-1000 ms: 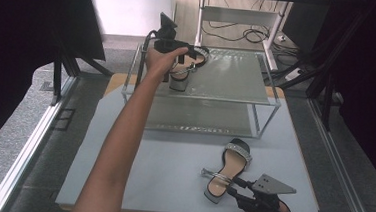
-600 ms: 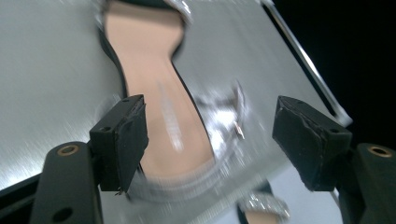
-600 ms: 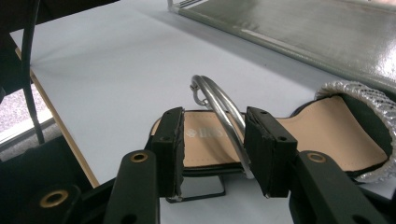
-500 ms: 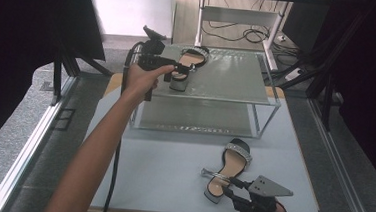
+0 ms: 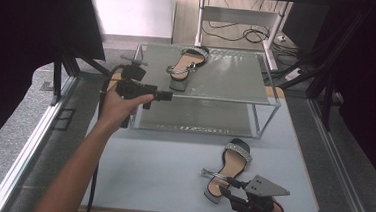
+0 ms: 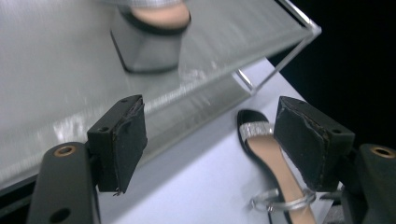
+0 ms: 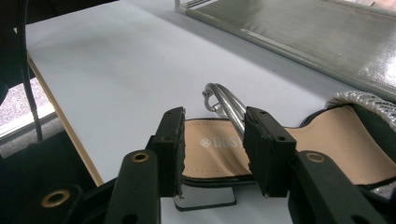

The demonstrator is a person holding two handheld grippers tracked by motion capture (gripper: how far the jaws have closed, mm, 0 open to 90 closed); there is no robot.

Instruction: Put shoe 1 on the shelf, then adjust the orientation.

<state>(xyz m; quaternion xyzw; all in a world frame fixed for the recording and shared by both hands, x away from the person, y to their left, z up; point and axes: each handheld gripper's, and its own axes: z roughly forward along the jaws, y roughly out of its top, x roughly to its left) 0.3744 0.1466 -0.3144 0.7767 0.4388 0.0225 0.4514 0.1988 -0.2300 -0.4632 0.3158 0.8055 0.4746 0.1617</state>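
Observation:
One black sandal with a silver strap (image 5: 186,66) lies on the top glass shelf (image 5: 227,83); its block heel (image 6: 149,37) appears in the left gripper view. My left gripper (image 5: 165,95) (image 6: 212,135) hangs open at the shelf's front left corner with nothing between its pads. The matching sandal (image 5: 229,166) (image 6: 271,158) lies on the white table (image 5: 161,169). At that sandal's heel end is my right gripper (image 5: 226,189) (image 7: 214,149). Its jaws have just been closing. The insole (image 7: 327,144) and metal ankle loop (image 7: 224,100) lie between the pads, and I see no firm press.
The two-tier glass rack stands at the back of the table, its lower shelf (image 5: 205,115) bare. A metal frame rail (image 5: 33,140) runs along the left side. Cables and a stand (image 5: 241,29) lie behind the rack.
My left hand has drawn back from the sandal on the top shelf, moving left and toward the front with the gripper empty. The right gripper has stayed at the table sandal's heel.

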